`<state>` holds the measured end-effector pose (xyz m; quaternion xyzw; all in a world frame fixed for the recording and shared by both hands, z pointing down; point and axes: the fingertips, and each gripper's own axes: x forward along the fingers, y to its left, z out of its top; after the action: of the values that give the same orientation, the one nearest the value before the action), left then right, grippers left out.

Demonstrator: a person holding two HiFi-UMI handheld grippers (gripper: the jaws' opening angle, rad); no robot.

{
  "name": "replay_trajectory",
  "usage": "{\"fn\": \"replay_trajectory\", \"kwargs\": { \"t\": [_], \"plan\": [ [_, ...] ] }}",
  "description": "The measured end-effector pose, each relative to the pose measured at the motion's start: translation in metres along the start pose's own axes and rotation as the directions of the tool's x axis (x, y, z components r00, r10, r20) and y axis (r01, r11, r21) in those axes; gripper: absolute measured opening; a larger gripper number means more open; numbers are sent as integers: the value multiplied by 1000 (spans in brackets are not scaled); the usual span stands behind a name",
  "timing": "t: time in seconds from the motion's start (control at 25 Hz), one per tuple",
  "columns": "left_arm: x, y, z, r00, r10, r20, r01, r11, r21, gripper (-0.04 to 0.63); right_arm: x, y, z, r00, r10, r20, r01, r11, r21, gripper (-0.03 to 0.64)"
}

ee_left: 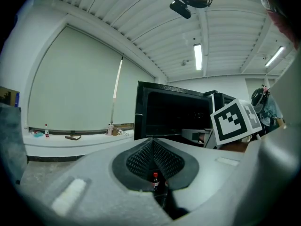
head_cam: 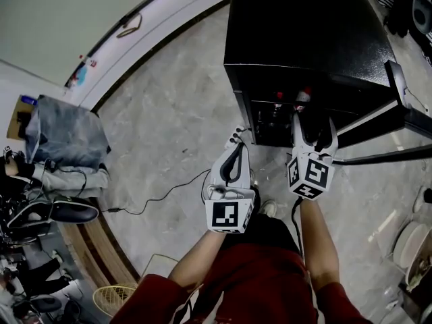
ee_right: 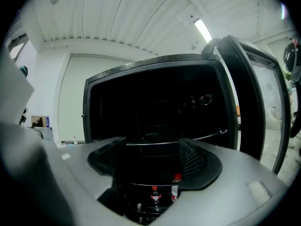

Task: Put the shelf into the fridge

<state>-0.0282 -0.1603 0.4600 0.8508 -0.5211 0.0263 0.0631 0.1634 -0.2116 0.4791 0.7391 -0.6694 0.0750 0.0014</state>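
Note:
The black fridge (head_cam: 304, 32) stands open in front of me, its door (head_cam: 388, 123) swung out to the right. In the right gripper view a thin wire shelf (ee_right: 174, 141) lies level inside the dark fridge (ee_right: 155, 107), with two red-capped bottles (ee_right: 176, 185) on a lower level. My right gripper (head_cam: 314, 125) is at the fridge mouth with its jaws open (ee_right: 150, 161); the pads touch nothing. My left gripper (head_cam: 236, 140) hangs lower left of the opening, shut with nothing in it (ee_left: 153, 147). The left gripper view shows the fridge (ee_left: 174, 117) ahead.
Bottle caps (head_cam: 302, 95) show in the fridge's lower part. A cable (head_cam: 155, 198) runs across the stone floor. A grey heap of cloth (head_cam: 67, 133), shoes (head_cam: 64, 211) and a wicker basket (head_cam: 115, 299) sit at the left. A low white ledge (ee_left: 70, 142) runs along the wall.

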Motion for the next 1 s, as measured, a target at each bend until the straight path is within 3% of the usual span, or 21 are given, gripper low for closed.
{"fn": "replay_trajectory", "kwargs": {
  "t": [0.44,1.0],
  "plan": [
    [14,4,-6,1000,-13,-19,13,1000,-16,0,21,2,-1,998,-60,6,60,995,-84,354],
    [42,18,0,1000,-19,-16,18,1000,-18,0,58,-2,1,997,-71,27,73,993,-91,357]
  ]
}}
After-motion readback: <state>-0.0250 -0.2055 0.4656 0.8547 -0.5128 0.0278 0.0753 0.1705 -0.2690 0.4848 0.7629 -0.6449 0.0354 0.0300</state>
